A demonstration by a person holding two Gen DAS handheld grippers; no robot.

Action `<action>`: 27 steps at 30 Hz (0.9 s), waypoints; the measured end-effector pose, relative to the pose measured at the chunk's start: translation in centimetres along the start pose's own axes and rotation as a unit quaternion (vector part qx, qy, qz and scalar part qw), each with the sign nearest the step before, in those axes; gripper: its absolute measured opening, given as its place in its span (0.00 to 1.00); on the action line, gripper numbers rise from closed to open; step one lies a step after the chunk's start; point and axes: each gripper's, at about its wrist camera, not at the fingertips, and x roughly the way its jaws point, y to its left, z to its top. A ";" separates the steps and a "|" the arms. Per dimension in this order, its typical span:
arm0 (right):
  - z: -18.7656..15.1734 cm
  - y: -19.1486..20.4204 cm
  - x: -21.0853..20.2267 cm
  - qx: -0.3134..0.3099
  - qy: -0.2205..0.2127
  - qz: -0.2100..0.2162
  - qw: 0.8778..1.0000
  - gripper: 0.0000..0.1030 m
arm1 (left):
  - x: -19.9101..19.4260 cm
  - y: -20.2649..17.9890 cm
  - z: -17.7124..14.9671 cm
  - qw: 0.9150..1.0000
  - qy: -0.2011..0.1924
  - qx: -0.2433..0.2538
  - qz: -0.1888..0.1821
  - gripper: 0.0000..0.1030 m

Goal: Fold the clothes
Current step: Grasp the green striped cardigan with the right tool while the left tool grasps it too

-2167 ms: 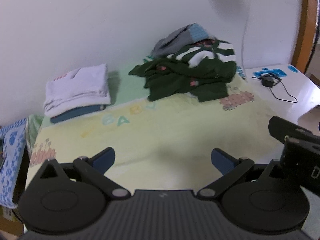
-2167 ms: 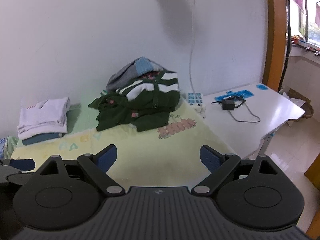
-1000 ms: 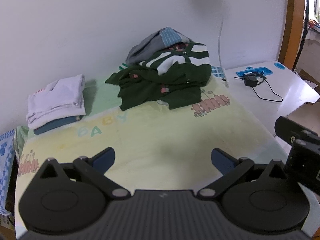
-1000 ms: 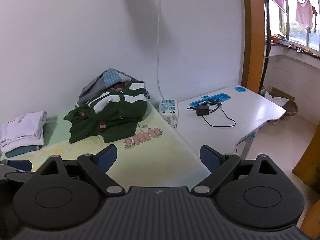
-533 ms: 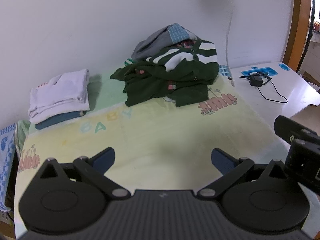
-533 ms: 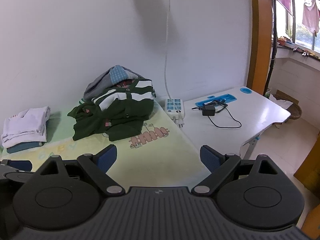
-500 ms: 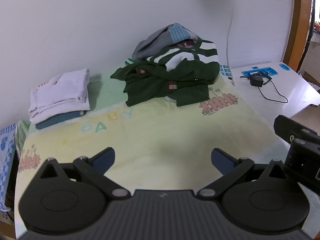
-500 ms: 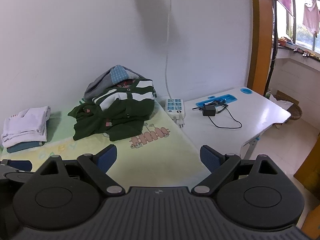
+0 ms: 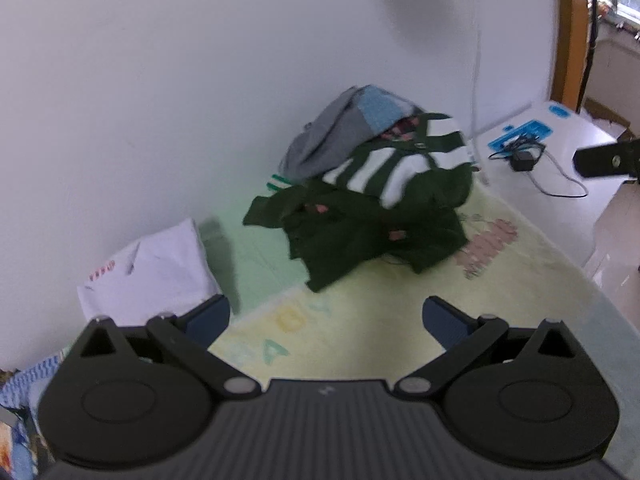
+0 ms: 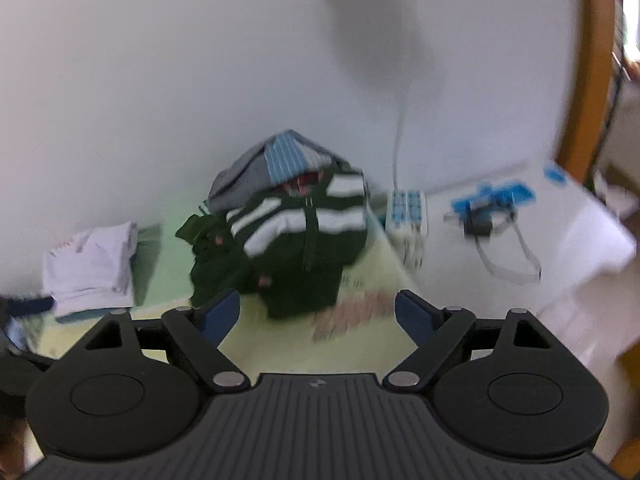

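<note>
A loose pile of clothes lies against the back wall: a dark green cardigan with white stripes [image 9: 384,208] [image 10: 304,240] on top and a grey garment [image 9: 332,136] [image 10: 244,172] behind it. A folded white stack [image 9: 152,272] [image 10: 92,268] rests to the left on the yellow-green mat [image 9: 360,320] [image 10: 360,340]. My left gripper [image 9: 326,318] is open, above the mat, short of the pile. My right gripper [image 10: 318,314] is open too, its blue fingertips [image 10: 222,314] close before the cardigan's front edge. Neither holds anything.
A white desk [image 9: 560,136] [image 10: 560,232] stands to the right with a black charger and cable [image 9: 524,160] [image 10: 478,226] and a white power strip [image 10: 408,208]. The right gripper's black body [image 9: 604,160] shows at the right edge. Blue patterned cloth [image 9: 16,388] hangs at the left.
Both grippers have moved forward toward the green cardigan pile, which now looks larger and nearer. The right view swung left and is motion-blurred. Both stay open.
</note>
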 end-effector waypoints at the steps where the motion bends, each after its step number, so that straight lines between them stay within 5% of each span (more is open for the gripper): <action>1: 1.3 0.2 1.0 -0.020 -0.001 0.003 1.000 0.85 | 0.7 0.5 1.0 1.000 0.004 -0.003 0.004 0.99; 4: 4.1 0.7 4.9 -0.078 -0.003 0.026 0.997 0.84 | 2.8 1.8 3.6 1.000 0.008 -0.014 0.024 0.99; 9: 6.8 1.6 13.1 -0.140 -0.029 0.021 0.990 0.81 | 7.1 3.7 5.7 0.995 0.025 -0.098 0.005 0.99; 14: 8.4 2.1 20.6 -0.170 -0.039 0.014 0.984 0.77 | 9.5 4.3 4.0 0.987 0.029 -0.160 0.001 0.99; 20: 9.0 3.4 26.9 -0.204 -0.023 0.006 0.979 0.75 | 11.8 2.7 2.3 0.985 0.043 -0.166 0.008 0.99; 24: 7.6 0.8 27.1 -0.147 0.010 -0.009 0.989 0.73 | 12.8 0.8 2.6 0.986 0.032 -0.162 -0.029 0.99; 27: 5.4 -2.4 26.7 -0.116 0.030 0.025 0.992 0.76 | 14.5 -1.3 3.7 0.988 0.027 -0.145 -0.041 0.99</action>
